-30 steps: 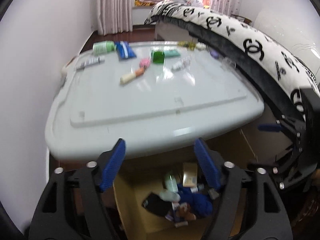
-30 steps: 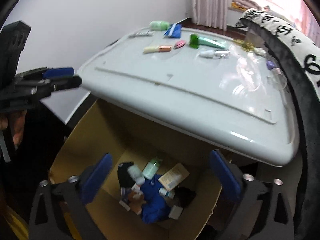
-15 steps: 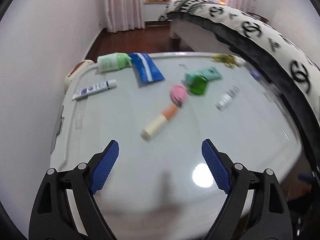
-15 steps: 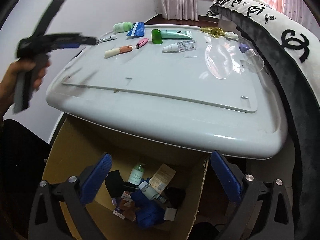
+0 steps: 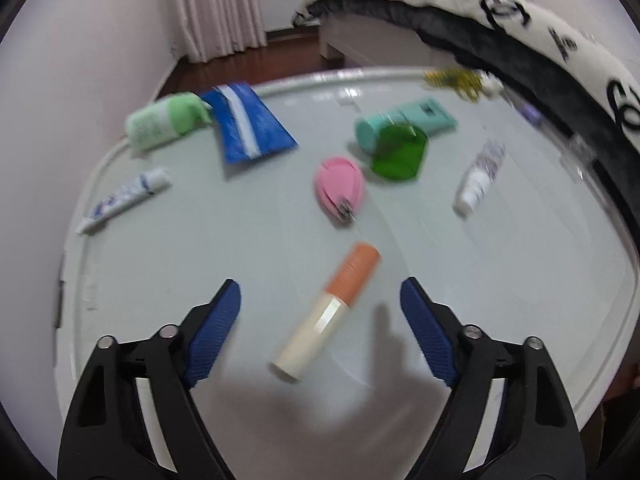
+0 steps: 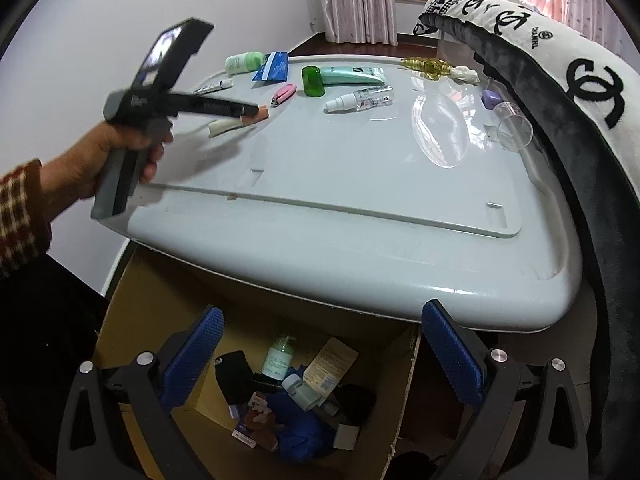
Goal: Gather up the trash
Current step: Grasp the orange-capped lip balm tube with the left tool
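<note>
My left gripper (image 5: 320,308) is open above the white lid (image 5: 480,280), with a cream tube with an orange cap (image 5: 328,312) lying between its fingers, untouched. Beyond lie a pink nail clipper (image 5: 340,186), a teal tube with a green cap (image 5: 400,136), a small white spray bottle (image 5: 480,176), a blue sachet (image 5: 248,124), a green bottle (image 5: 164,124) and a thin white tube (image 5: 124,200). My right gripper (image 6: 320,356) is open and empty above the cardboard box (image 6: 132,300), which holds several discarded items (image 6: 292,400). The left gripper (image 6: 256,110) also shows in the right wrist view.
A bed with a black-and-white blanket (image 6: 560,80) runs along the lid's right side. A clear plastic cup (image 6: 514,124), a clear dish (image 6: 440,128), a purple cap (image 6: 491,99) and a yellow item (image 6: 428,66) lie near it. A white wall (image 5: 80,60) stands at the left.
My left gripper has moved from over the box, forward and over the lid, closing in on the orange-capped tube. My right gripper has stayed above the box, rising slightly.
</note>
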Demonstrator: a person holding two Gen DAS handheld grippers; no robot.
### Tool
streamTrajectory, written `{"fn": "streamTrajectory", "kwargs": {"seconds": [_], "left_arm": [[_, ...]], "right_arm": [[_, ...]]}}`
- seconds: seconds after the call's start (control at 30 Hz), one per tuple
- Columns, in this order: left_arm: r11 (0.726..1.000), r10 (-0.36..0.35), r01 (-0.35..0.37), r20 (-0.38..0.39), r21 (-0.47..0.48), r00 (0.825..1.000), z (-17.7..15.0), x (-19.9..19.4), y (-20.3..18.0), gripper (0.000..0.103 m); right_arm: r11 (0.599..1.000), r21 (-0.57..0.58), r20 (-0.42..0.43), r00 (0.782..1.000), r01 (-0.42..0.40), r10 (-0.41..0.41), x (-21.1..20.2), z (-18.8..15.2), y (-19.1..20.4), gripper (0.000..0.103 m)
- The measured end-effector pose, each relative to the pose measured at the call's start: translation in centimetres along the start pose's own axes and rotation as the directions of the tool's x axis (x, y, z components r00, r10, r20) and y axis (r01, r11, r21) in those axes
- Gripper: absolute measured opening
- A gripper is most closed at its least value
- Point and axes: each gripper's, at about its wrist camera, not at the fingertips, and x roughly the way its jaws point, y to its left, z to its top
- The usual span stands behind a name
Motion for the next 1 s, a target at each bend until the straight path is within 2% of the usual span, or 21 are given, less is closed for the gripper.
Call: {"fn": "streamTrajectory", "kwargs": {"seconds": [0.03,0.1,0.13,0.17,0.4,0.57,0.67,0.83,1.0], "left_arm": [[1.0,-0.005,0.006,-0.026,0.027,1.0,-0.2,0.5,-0.5,0.061],[1.0,-0.012,0.012,-0.012,0.028,1.0,-0.4,0.4,-0.7,0.043],[1.0,-0.009,0.01,-0.018,0.025,1.0,-0.4,0.4,-0.8,0.024],[0.999,0.004,-0.003,-0.024,0.034,1.0,-0.4,0.3,-1.0,0.018],[0.998,0.056,-0.056,-0.011,0.021,0.998,-1.1,-1.2,-2.2,0.018],[0.994,0.109,-0.109,0.02,-0.017,0.994,-1.5,-3.8,-2.7,0.018],[0.992,0.111,-0.11,0.014,-0.063,0.994,-2.2,-4.9,-2.5,0.018],[0.99,0.099,-0.096,0.02,-0.101,0.995,-3.3,-6.0,-2.5,0.018],[0.992,0.101,-0.097,0.052,-0.076,0.994,-3.4,-6.8,-2.8,0.018]], "right_arm": [[1.0,0.005,-0.002,1.0,-0.003,0.003,0.1,0.0,0.0,0.098],[1.0,0.005,0.0,1.0,-0.009,0.009,0.1,0.2,0.1,0.098],[1.0,0.001,0.001,1.0,-0.007,0.007,0.1,0.2,0.2,0.098],[1.0,-0.003,0.002,1.0,-0.005,0.005,0.1,0.3,0.3,0.098],[1.0,-0.018,0.037,0.999,0.008,-0.007,-0.6,0.8,0.4,0.098],[0.999,-0.019,0.042,0.999,0.028,-0.027,-0.9,2.0,0.0,0.098],[0.999,-0.039,0.046,0.998,0.038,-0.036,-0.8,3.4,0.1,0.098],[0.989,-0.128,0.104,0.993,0.068,-0.055,0.1,9.0,0.2,0.098],[0.982,-0.18,0.124,0.991,0.063,-0.04,4.8,16.1,-0.9,0.098]]}}
